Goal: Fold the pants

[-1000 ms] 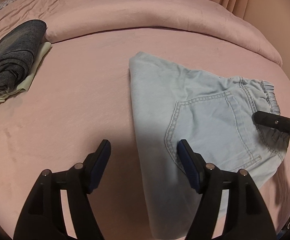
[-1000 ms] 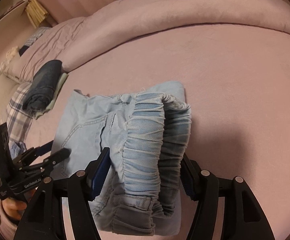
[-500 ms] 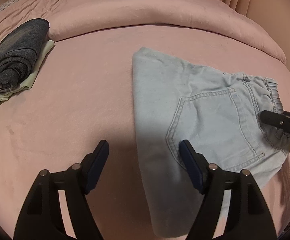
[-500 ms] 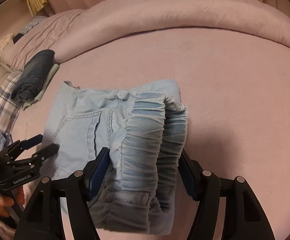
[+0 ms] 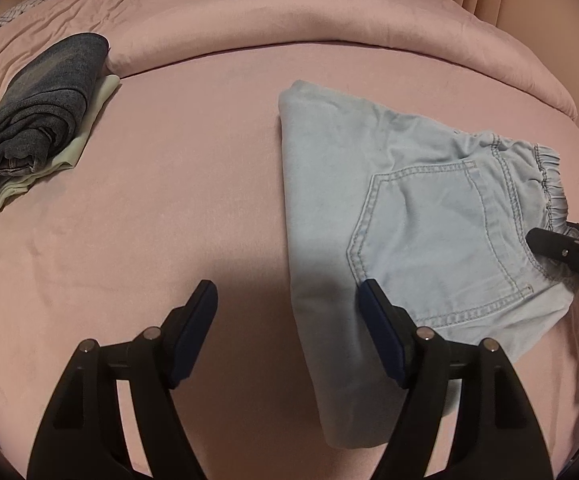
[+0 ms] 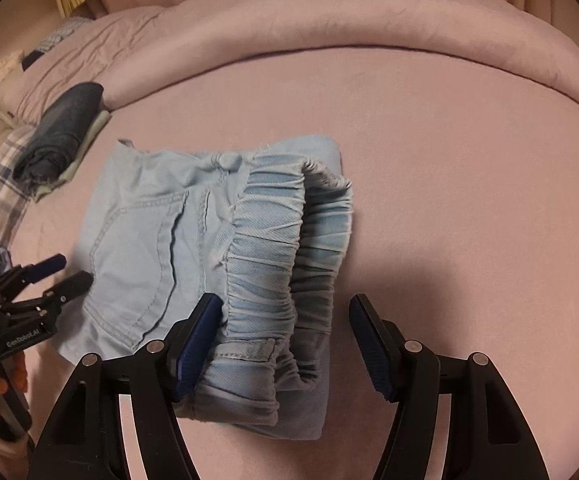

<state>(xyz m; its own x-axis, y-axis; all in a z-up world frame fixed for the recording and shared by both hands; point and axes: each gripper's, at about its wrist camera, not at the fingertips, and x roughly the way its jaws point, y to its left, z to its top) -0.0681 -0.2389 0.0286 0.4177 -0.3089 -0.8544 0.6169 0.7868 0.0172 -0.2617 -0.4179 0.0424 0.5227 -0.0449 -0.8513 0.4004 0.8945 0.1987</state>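
The light blue denim pants point(image 5: 409, 216) lie folded into a compact rectangle on the pink bed, back pocket up. Their elastic waistband point(image 6: 289, 248) faces the right wrist camera. My left gripper point(image 5: 289, 316) is open and empty, hovering over the folded edge nearest it. My right gripper point(image 6: 285, 332) is open above the waistband end, its jaws straddling the band without closing on it. The left gripper also shows in the right wrist view point(image 6: 61, 276), and one right finger shows in the left wrist view point(image 5: 553, 244).
A stack of folded dark jeans on a pale garment point(image 5: 37, 136) sits at the far left of the bed point(image 5: 149, 220). A rolled pink duvet point(image 5: 309, 12) lines the far side. A plaid cloth point(image 6: 1, 172) lies at the left edge.
Both grippers have drawn back a little from the pants. The right gripper has shifted slightly right along the waistband. The pants have not moved.
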